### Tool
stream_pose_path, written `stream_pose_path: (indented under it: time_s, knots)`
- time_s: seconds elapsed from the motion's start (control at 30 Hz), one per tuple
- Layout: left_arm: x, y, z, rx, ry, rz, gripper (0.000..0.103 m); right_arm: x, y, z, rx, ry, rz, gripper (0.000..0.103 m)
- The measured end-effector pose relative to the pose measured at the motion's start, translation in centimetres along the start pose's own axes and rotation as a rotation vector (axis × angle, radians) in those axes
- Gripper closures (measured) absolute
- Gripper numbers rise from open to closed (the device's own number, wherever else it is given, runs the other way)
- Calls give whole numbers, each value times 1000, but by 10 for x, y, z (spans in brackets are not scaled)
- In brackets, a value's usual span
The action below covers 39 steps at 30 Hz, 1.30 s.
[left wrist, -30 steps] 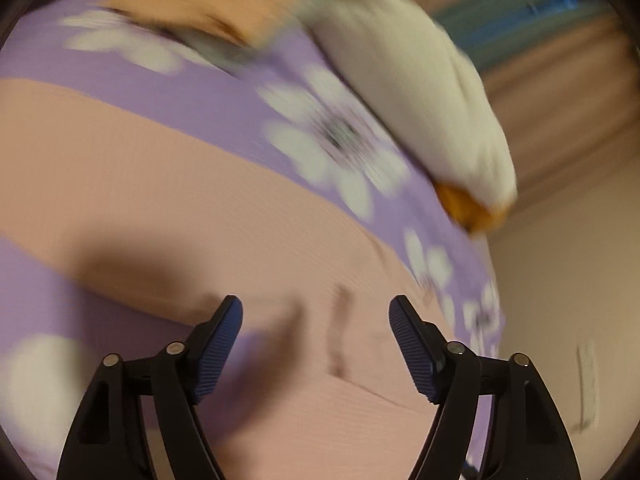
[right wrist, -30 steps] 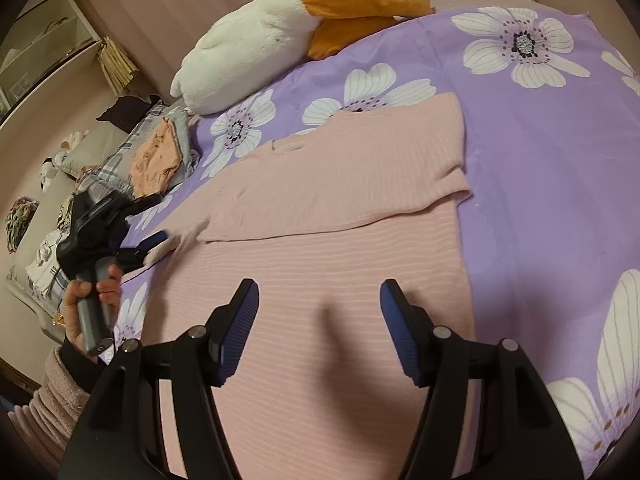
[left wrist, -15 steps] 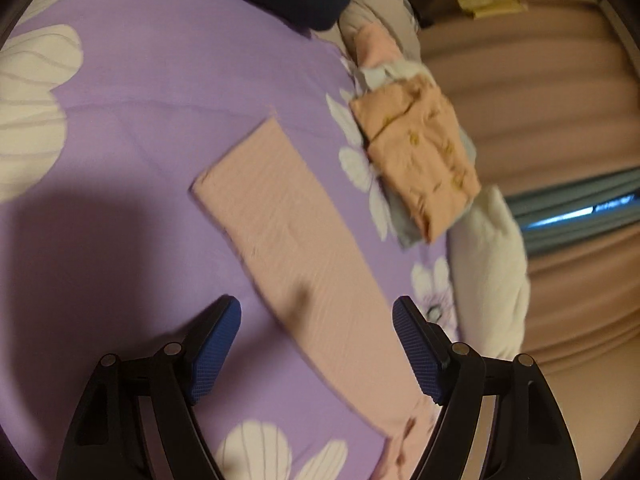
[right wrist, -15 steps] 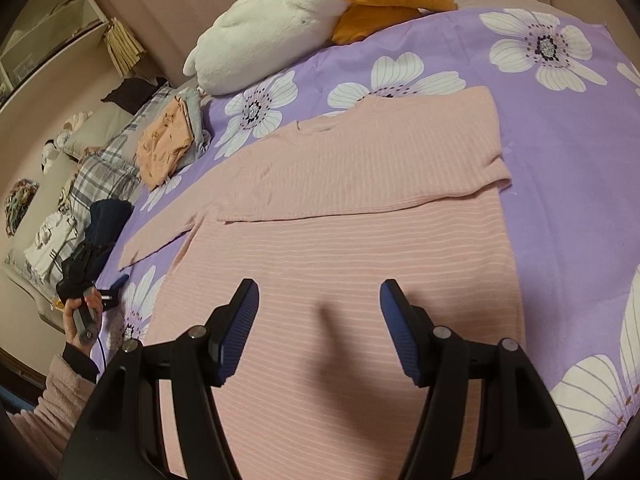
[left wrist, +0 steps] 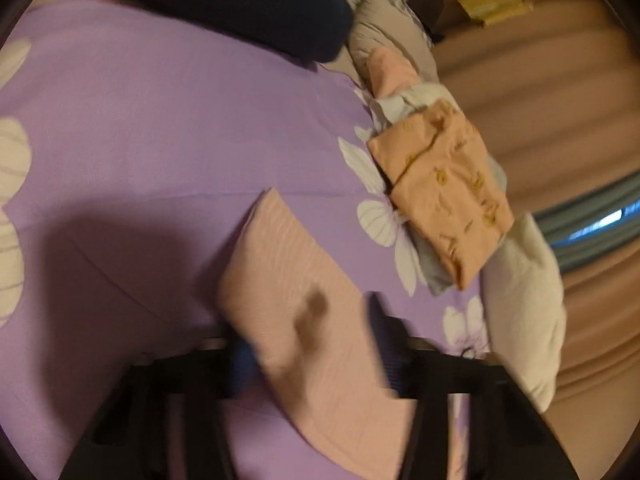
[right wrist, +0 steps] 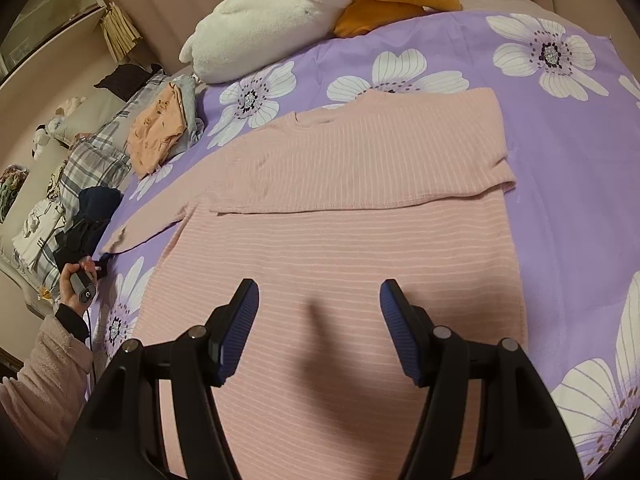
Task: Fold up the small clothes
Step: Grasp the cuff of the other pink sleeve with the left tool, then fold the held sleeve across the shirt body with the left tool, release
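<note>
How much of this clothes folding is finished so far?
Done: one sleeve of the pink sweater lies folded across its chest. In hand: the left hand-held gripper straddles the other sleeve, jaws blurred. Left: folding that sleeve in and halving the body. The right hand-held gripper hovers open.

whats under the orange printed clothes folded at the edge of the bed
A light grey garment sticks out beneath the orange printed clothes, with plaid bedding below that. Whatever lies in the middle of the stack is covered.
</note>
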State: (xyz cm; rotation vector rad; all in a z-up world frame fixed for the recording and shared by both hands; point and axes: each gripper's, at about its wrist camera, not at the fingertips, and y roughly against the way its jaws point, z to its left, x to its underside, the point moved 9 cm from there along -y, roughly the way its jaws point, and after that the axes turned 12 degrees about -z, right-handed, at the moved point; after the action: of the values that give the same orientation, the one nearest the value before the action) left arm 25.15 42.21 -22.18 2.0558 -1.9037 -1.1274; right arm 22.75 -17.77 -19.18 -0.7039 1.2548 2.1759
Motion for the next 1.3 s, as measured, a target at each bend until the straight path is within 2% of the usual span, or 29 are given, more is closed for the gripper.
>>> stream_pose_path:
  time_s: [0.03,0.1,0.13,0.17,0.3,0.47,0.6,0.73,0.87,1.03,1.23,1.27,1.3]
  knots:
    - [3,0,-1,-17,-25,9,83,1,-1,0,2,0,2,39]
    - [6,1,-5,-30,-64,10,87,2,-2,0,3,2,4,39]
    - [9,3,-10,-36,-94,11,97,3,-2,0,2,3,4,39]
    - [12,5,-18,-39,-132,19,100,3,-1,0,1,6,2,39]
    - [31,19,-66,5,-287,26,100,4,1,-2,-2,7,-5,39]
    - [77,43,-156,143,-478,57,100,4,5,-8,-11,-20,-19,39]
    - [135,65,-229,265,-617,94,100,4,12,-15,-16,-40,-38,39]
    - [205,75,-279,334,-739,158,100,2,21,-28,-12,-69,-59,39]
    - [277,72,-298,348,-863,225,100,2,27,-45,5,-102,-70,39]
    - [370,52,-294,325,-979,343,100,2,31,-61,14,-140,-82,39]
    - [434,36,-270,268,-1076,455,100,-6,24,-72,5,-181,-87,39]
    - [439,36,-266,260,-1097,475,97,-9,23,-72,-2,-188,-88,38]
    - [446,35,-260,246,-1120,508,85,-12,21,-72,-10,-198,-90,38]
